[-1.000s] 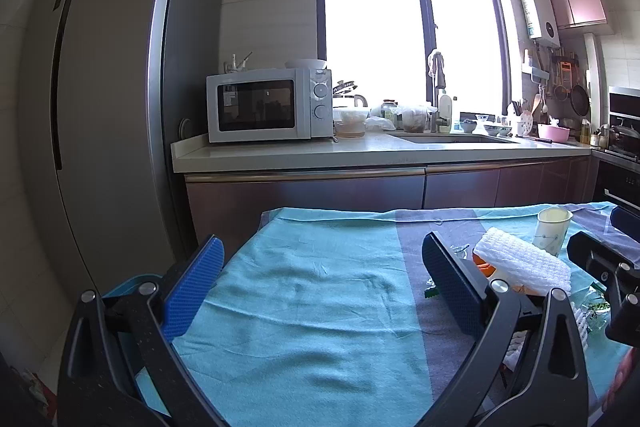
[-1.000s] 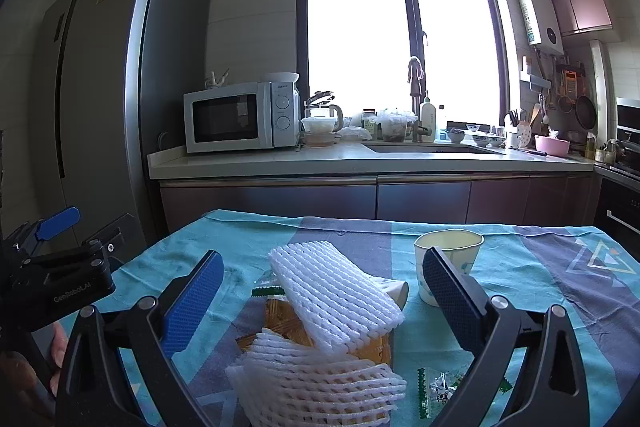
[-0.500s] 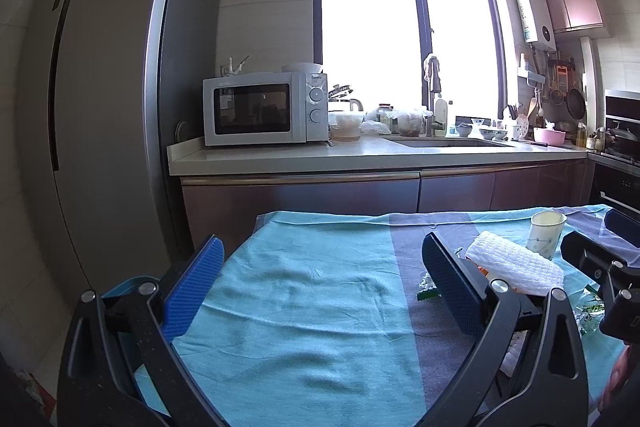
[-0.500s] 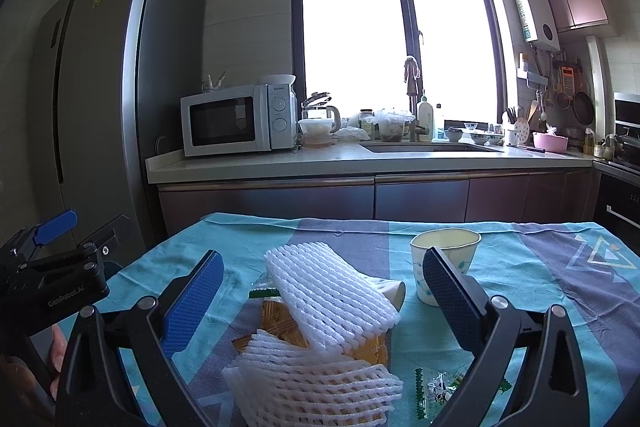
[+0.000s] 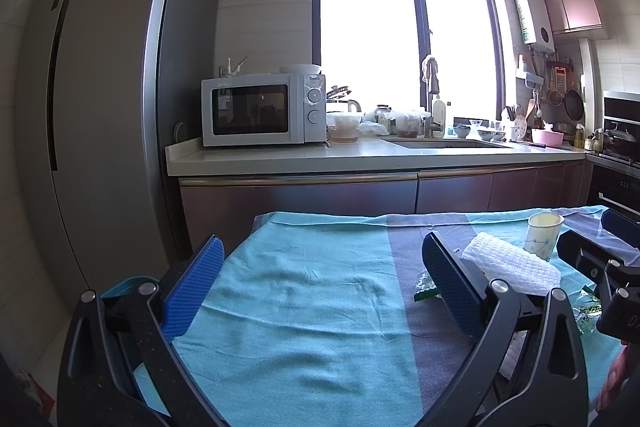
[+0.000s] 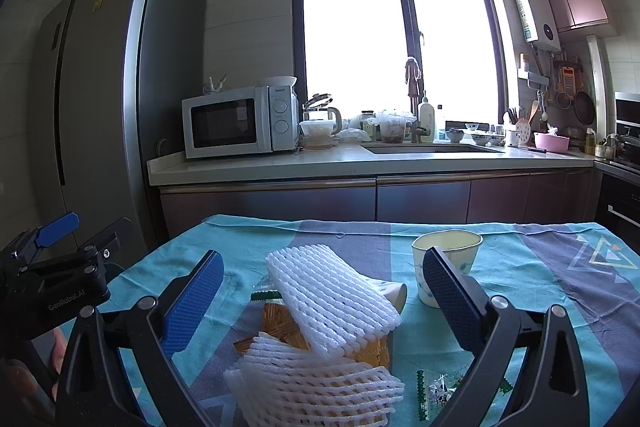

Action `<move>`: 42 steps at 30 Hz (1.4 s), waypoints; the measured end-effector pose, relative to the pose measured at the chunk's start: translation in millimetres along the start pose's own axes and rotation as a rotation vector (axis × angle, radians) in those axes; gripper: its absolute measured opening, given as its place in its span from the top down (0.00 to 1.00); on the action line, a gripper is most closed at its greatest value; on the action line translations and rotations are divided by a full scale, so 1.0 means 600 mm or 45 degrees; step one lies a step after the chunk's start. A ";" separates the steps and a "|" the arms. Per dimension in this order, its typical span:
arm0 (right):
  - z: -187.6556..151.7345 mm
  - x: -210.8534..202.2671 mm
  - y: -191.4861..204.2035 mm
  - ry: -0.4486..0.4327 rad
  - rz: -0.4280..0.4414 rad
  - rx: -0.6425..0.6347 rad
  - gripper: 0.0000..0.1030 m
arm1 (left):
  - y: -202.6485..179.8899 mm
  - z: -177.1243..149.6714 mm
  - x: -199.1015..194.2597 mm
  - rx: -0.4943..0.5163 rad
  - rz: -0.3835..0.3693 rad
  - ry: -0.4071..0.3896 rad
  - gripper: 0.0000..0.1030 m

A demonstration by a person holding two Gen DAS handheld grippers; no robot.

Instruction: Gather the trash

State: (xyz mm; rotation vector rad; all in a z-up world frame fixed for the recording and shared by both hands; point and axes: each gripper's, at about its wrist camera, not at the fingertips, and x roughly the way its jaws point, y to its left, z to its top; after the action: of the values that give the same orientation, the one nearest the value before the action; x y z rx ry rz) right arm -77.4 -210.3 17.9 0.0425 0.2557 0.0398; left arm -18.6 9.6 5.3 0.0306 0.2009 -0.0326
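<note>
Trash [image 6: 332, 311] — foam nets, wrappers and a paper cup [image 6: 446, 265] — lies heaped on the tabletop [image 6: 540, 279] just ahead of my right tongs [image 6: 320, 303], which are spread and empty. My left tongs [image 5: 320, 287], also spread, hover over bare cloth. I judge nothing collected yet; next I close on the top foam net.

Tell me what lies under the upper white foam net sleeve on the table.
Under the white foam net sleeve lie an orange-brown flat pack and a tipped paper cup; whatever lies deeper is covered.
</note>
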 end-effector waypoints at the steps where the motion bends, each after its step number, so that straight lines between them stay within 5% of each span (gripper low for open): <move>1: 0.000 0.001 0.000 0.002 0.000 0.002 0.06 | 0.000 0.000 0.000 0.000 0.000 -0.001 0.05; 42: -0.008 0.015 -0.023 0.052 -0.004 0.051 0.06 | -0.013 -0.010 -0.002 0.020 -0.069 0.034 0.05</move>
State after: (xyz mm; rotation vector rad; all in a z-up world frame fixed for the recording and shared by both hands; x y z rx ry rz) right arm -69.4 -223.6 10.0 0.0810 0.2976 0.0326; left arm -21.3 2.2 -0.2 0.0415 0.2280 -0.0882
